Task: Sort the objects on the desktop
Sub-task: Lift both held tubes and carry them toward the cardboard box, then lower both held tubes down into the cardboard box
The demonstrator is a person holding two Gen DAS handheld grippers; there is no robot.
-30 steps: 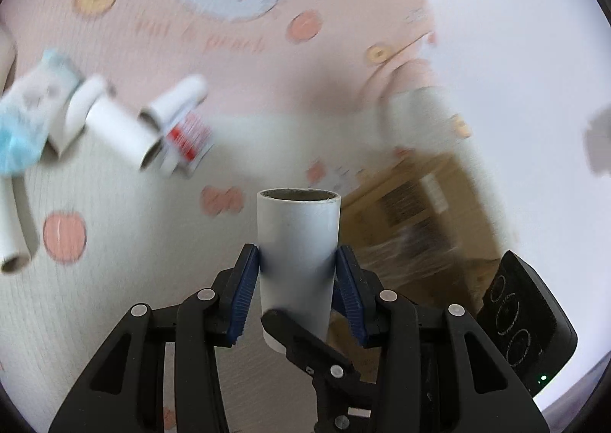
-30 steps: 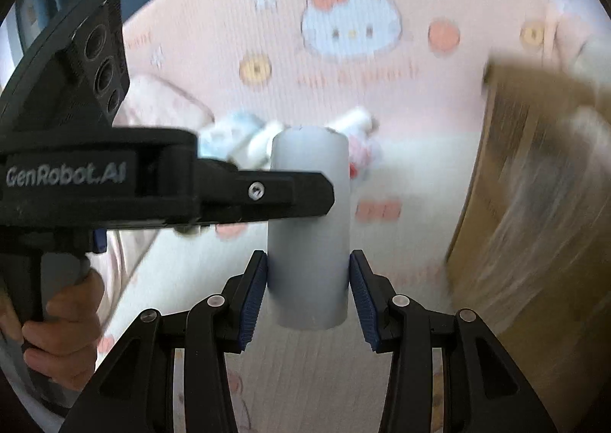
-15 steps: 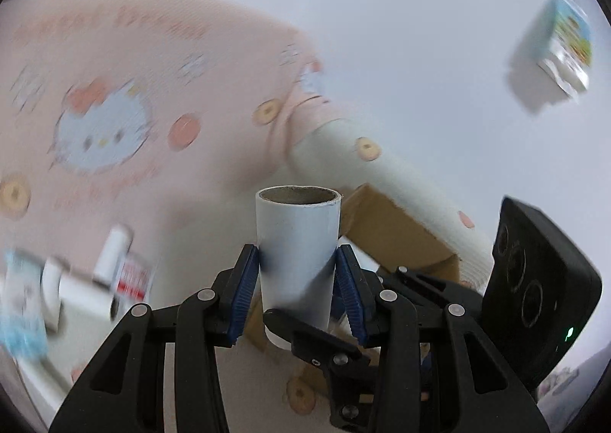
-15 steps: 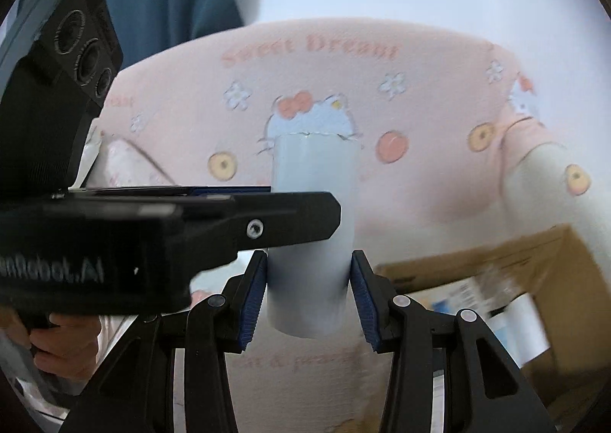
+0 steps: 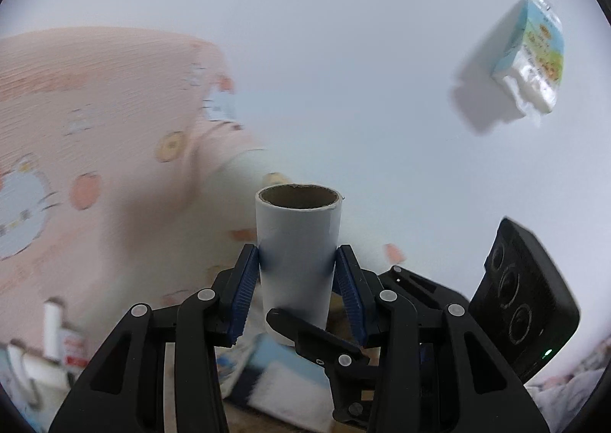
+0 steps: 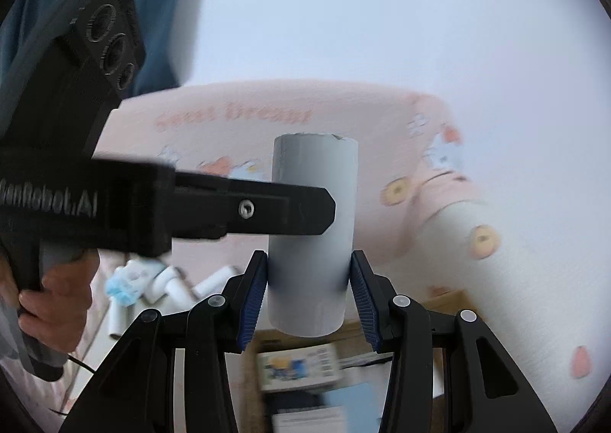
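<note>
A white cardboard tube stands upright with its brown open top showing. My left gripper is shut on its middle. My right gripper is shut on the lower part of what looks like the same tube, from a crosswise direction. In the left wrist view a black finger of the right gripper crosses the tube's bottom. In the right wrist view a finger of the left gripper crosses the tube's middle. The tube hangs in the air above a cardboard box.
The box holds printed packets. Several more white tubes and a blue packet lie on the pink cartoon blanket. A tissue pack hangs on the white wall. A hand holds the left gripper's handle.
Both grippers have risen with the tube still gripped. The views swung from the blanket toward the white wall, and the box now lies below the tube.
</note>
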